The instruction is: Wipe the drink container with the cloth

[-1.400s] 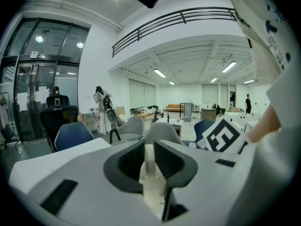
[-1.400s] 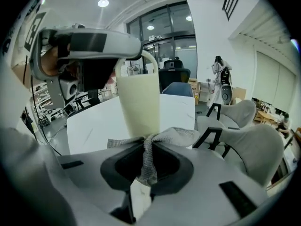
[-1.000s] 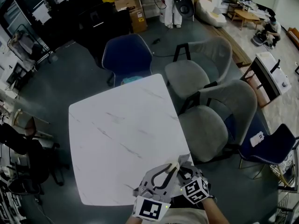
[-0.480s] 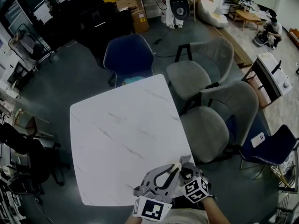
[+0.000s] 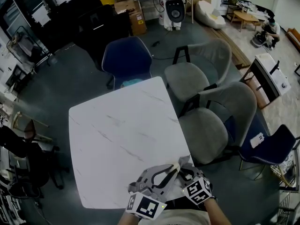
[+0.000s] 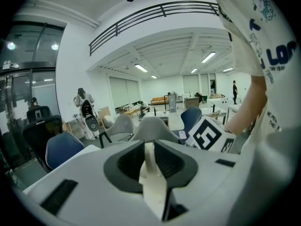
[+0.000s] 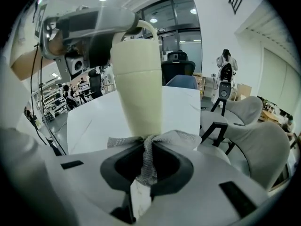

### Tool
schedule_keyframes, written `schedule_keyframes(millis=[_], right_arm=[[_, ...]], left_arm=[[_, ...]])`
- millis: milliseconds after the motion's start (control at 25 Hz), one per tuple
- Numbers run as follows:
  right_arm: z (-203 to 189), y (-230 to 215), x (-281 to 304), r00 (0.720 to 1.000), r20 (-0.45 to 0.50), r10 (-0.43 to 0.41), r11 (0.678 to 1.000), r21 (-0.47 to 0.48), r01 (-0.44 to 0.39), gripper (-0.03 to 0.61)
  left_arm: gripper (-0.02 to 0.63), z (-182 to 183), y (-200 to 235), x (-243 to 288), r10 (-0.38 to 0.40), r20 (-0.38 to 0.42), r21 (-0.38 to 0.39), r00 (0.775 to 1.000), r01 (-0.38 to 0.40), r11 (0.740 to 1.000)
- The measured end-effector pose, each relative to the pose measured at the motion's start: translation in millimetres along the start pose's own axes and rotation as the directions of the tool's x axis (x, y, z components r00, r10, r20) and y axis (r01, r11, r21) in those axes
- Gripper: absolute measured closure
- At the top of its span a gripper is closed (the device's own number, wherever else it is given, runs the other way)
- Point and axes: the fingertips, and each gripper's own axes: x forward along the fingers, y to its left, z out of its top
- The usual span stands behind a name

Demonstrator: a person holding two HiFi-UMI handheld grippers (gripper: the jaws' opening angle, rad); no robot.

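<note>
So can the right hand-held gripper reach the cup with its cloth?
Probably yes: the right hand-held gripper pinches the cloth, which seems to touch the cup's lower end, with nothing between; the left hand-held gripper holds the cup.

I see the cream drink container [image 7: 138, 79], smooth and tapering downward, roughly upright in the air, clamped at its top by the left gripper [image 6: 148, 149]. The grey knitted cloth [image 7: 181, 138], bunched in the jaws of the right gripper [image 7: 145, 154], touches its base.
</note>
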Motion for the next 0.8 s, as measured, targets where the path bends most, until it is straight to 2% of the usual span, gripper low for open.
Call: schedule_keyframes(millis=[240, 480, 640, 800], right_arm=[[10, 0, -7, 1.0, 0.011, 0.012, 1.0, -0.019, -0.012, 0.535], [19, 2, -16, 0.999, 0.03, 0.028, 0.999, -0.036, -0.027, 0.534], [29, 2, -23, 0.998, 0.052, 0.039, 0.998, -0.041, -0.037, 0.535], [43, 2, -33, 0.996, 0.075, 0.051, 0.997, -0.058, -0.047, 0.534]], left_arm=[[0.543, 1, 1, -2, -0.102, 0.04, 0.0, 0.994, 0.102, 0.995], [0.543, 0, -1, -2, -0.183, 0.034, 0.074, 0.982, 0.18, 0.981], [0.543, -2, -1, -3, -0.245, 0.01, 0.143, 0.969, 0.241, 0.96], [0.543, -9, -2, -3, -0.314, -0.012, 0.217, 0.949, 0.309, 0.926]])
